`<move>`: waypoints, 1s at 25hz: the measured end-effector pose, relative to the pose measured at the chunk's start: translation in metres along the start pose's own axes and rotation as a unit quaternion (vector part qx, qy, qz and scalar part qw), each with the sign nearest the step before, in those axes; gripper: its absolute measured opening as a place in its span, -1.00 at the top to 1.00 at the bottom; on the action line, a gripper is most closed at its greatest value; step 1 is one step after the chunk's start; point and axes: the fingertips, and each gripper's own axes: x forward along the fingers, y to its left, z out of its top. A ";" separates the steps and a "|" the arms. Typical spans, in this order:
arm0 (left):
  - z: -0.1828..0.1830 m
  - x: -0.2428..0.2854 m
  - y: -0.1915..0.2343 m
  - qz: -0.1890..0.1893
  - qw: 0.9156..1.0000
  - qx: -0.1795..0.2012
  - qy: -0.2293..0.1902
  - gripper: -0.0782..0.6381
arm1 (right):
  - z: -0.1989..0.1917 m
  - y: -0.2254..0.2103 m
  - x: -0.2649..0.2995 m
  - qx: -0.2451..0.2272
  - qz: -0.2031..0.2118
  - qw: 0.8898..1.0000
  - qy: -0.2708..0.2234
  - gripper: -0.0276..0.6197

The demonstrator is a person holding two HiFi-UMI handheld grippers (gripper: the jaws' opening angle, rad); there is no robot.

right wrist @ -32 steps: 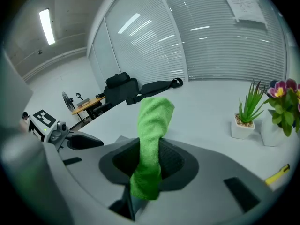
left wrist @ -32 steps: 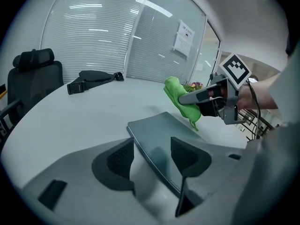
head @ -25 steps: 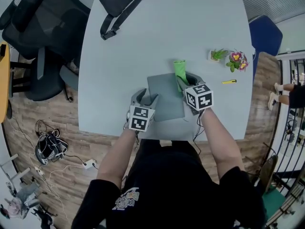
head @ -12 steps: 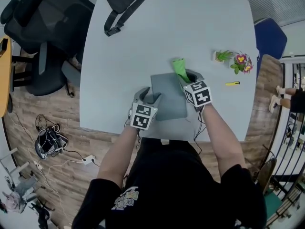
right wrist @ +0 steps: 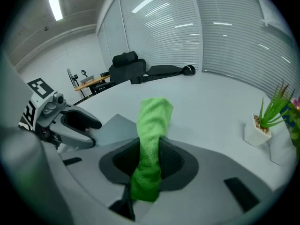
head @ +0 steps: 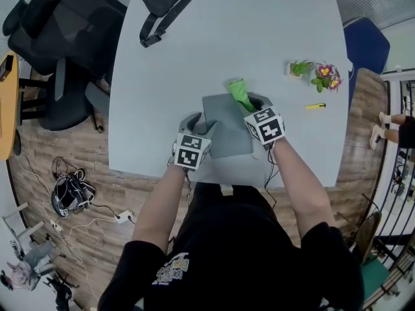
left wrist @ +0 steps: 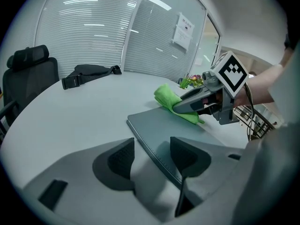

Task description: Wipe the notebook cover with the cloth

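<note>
At the upper left of the head view a black office chair [head: 55, 37] stands on the wooden floor [head: 39, 154]. A tangle of black cables [head: 68, 196] lies at the lower left. A black bag with a strap [head: 170, 0] lies at the top centre of the pale grey table [head: 272, 24].

Just left of centre, the left gripper [head: 202, 127] has its 2 jaws spread. Its own view shows the near edge of the flat dark grey notebook [head: 225, 135] running between them, with neither jaw closed on it. The notebook lies shut at the middle of the frame, near the table's lower edge.

At its upper right corner the right gripper [head: 249, 103] has its 2 jaws pressed together on the folded bright green cloth [head: 238, 93]. The cloth sticks out past the jaw tips toward the top of the frame and rests on the notebook's cover.

Further right, well apart from the notebook, stand a small green potted plant [head: 299, 69] and a pot of pink and yellow flowers [head: 326, 78]. Below them lies a small yellow object [head: 315, 106]. A blue chair [head: 364, 47] shows at the right edge.
</note>
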 end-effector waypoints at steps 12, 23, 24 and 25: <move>-0.001 -0.001 0.002 0.005 1.000 0.005 -0.005 0.10 | -0.033 0.035 -0.024 -0.008 0.024 1.000 -0.002 0.58; 0.001 0.000 0.001 0.009 1.000 0.008 -0.008 0.10 | -0.072 0.067 -0.051 -0.016 0.056 0.998 -0.003 0.58; 0.001 0.000 0.001 0.009 1.000 0.008 -0.008 0.10 | -0.075 0.070 -0.053 -0.016 0.059 0.998 -0.003 0.58; 0.001 0.000 0.001 0.010 1.000 0.009 -0.009 0.10 | -0.079 0.073 -0.056 -0.017 0.063 0.998 -0.004 0.58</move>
